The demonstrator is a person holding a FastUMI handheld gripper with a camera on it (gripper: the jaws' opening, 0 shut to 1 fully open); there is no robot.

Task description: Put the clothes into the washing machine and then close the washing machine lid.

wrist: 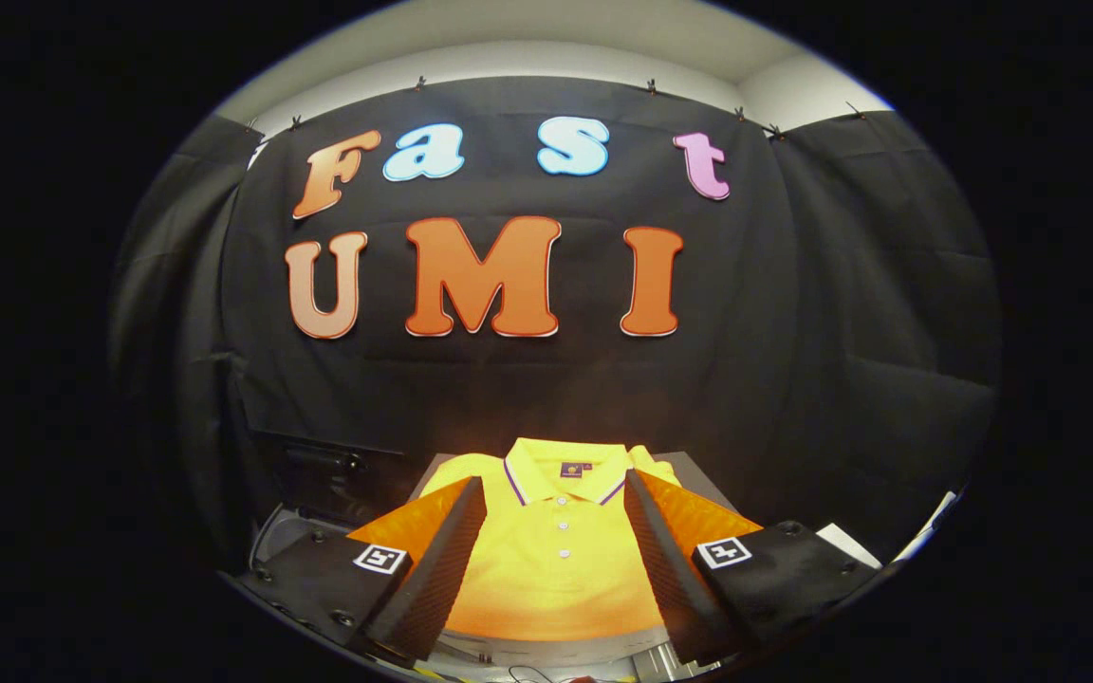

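The gripper (554, 493) hangs with its two fingers spread wide and holding nothing, either side of a yellow polo shirt (556, 560) lying flat, collar away, white buttons down its front, on a grey worktop (698, 474) whose far edge meets the black cloth wall.

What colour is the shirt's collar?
Yellow with a purple-and-white stripe, on the polo shirt lying between the open claw fingers, gripper view.
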